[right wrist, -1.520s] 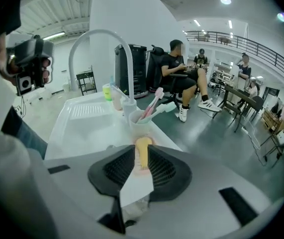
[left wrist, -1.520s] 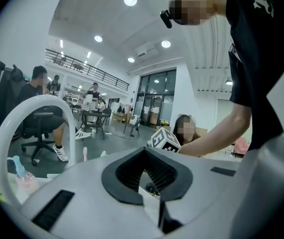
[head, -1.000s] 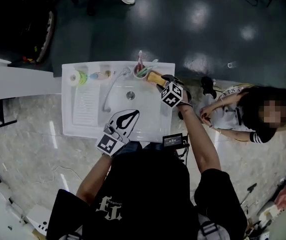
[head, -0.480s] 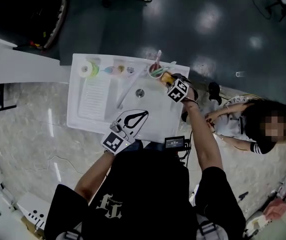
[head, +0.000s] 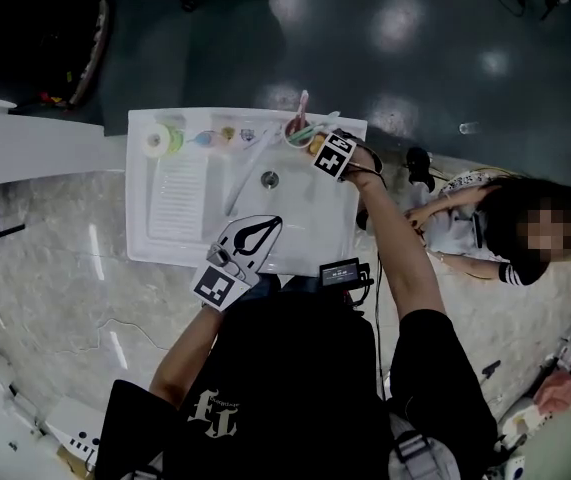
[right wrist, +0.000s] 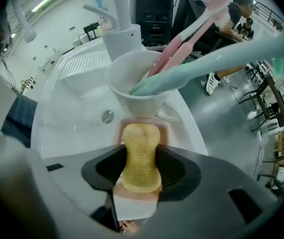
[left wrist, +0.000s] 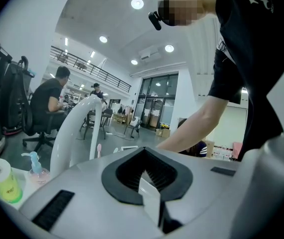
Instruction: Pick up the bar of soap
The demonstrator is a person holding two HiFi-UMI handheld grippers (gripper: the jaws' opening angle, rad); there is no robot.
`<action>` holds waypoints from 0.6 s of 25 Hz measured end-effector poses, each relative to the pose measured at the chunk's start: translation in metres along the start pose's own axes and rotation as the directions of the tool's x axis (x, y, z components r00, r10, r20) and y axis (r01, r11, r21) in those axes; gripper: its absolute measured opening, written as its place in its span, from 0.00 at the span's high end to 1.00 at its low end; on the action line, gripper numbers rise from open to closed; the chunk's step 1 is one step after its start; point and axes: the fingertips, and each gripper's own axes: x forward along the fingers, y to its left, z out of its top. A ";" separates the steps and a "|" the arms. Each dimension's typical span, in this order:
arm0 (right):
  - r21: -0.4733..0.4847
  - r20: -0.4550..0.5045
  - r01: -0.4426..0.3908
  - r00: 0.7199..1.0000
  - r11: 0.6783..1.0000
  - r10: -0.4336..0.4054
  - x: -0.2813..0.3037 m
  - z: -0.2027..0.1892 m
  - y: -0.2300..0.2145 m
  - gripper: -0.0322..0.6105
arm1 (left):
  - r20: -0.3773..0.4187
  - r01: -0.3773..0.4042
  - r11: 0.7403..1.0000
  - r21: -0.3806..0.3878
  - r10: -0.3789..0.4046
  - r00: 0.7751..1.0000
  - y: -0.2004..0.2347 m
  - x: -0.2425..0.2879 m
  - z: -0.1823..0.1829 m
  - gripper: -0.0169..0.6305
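Note:
The yellow bar of soap (right wrist: pixel 141 156) lies on a pink dish (right wrist: pixel 164 133) at the sink's back right corner, just in front of a white cup (right wrist: pixel 139 91) that holds toothbrushes. My right gripper (right wrist: pixel 142 164) reaches over the dish with the soap between its jaws, and the jaws are opening. In the head view the soap (head: pixel 311 145) shows as a small orange spot ahead of the right gripper (head: pixel 321 149). My left gripper (head: pixel 265 226) hangs over the sink's front rim, shut and holding nothing; in its own view the left gripper (left wrist: pixel 144 158) shows no object between its jaws.
The white sink (head: pixel 185 251) has a curved faucet (head: pixel 240 173), a drain (head: pixel 270 179) and a ribbed drainboard on its left. A green bottle (head: pixel 158 140) and small toiletries line the back ledge. A seated person (head: pixel 485 223) is close on the right.
My right gripper has moved toward the back of the sink, up to the cup and over the soap. The left gripper has stayed at the front rim.

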 end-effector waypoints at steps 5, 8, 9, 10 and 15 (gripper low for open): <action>0.004 0.019 -0.008 1.000 1.000 0.008 -0.003 0.000 -0.001 0.68 | -0.001 0.005 1.000 0.000 -0.005 1.000 0.001 0.002 0.002 0.96; 0.009 0.036 0.002 0.999 1.000 -0.002 -0.002 0.001 -0.001 0.68 | -0.004 0.007 1.000 0.002 -0.007 1.000 0.002 0.003 0.001 0.96; 0.011 0.041 0.006 0.999 1.000 -0.007 -0.002 0.002 -0.001 0.68 | -0.004 0.008 1.000 0.004 -0.008 1.000 0.003 0.003 0.001 0.96; 0.012 0.046 0.011 0.999 1.000 -0.011 -0.001 0.002 -0.002 0.68 | -0.004 0.008 1.000 0.005 -0.008 1.000 0.003 0.004 0.001 0.96; 0.012 0.080 0.044 0.996 0.999 -0.045 -0.002 0.002 -0.002 0.66 | 0.001 0.010 1.000 0.014 -0.010 1.000 0.001 0.004 0.007 0.96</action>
